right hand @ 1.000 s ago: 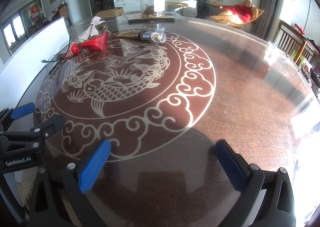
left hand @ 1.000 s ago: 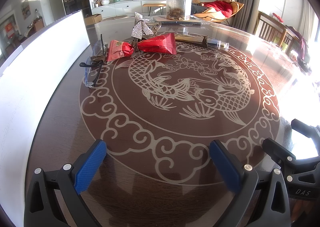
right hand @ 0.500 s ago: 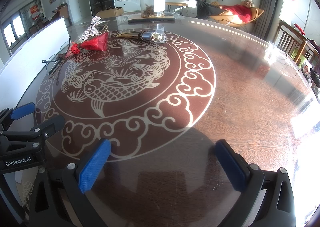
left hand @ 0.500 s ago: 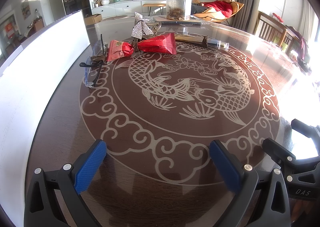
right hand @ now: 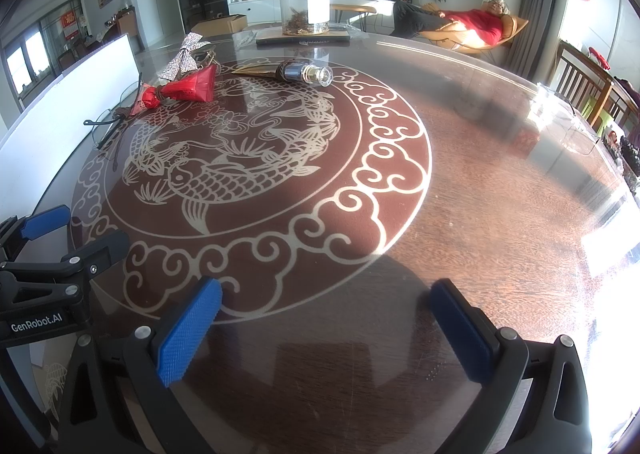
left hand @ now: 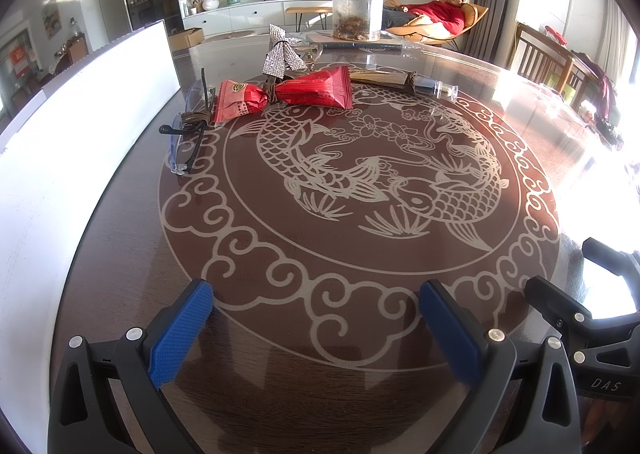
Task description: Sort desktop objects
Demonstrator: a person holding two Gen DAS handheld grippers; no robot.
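1. A white board [left hand: 80, 125] stood on edge along the table's [left hand: 120, 262] left side, likely a screen or bound for the work area.
2. Glasses [left hand: 188, 133] lay folded just inside it, touching a brown cord [left hand: 196, 118] that ran toward the red packets [left hand: 316, 91]; the two packets lay end to end, seemingly tied at the middle.
3. Behind them sat a glittery bow [left hand: 282, 55], and to their right a gold-wrapped vial [left hand: 432, 85] lay on its side. All these were bunched at the far rim, unsorted, well apart from both grippers.
4. The left gripper [left hand: 316, 326] hovered low at the near edge, jaws spread wide and holding nothing.
5. The right gripper [right hand: 324, 330] hung just beside it, also splayed and unloaded; I judge both were poised to start reaching.
6. A clear jar [right hand: 304, 1] stood farther back on a tray, apart from the clutter.
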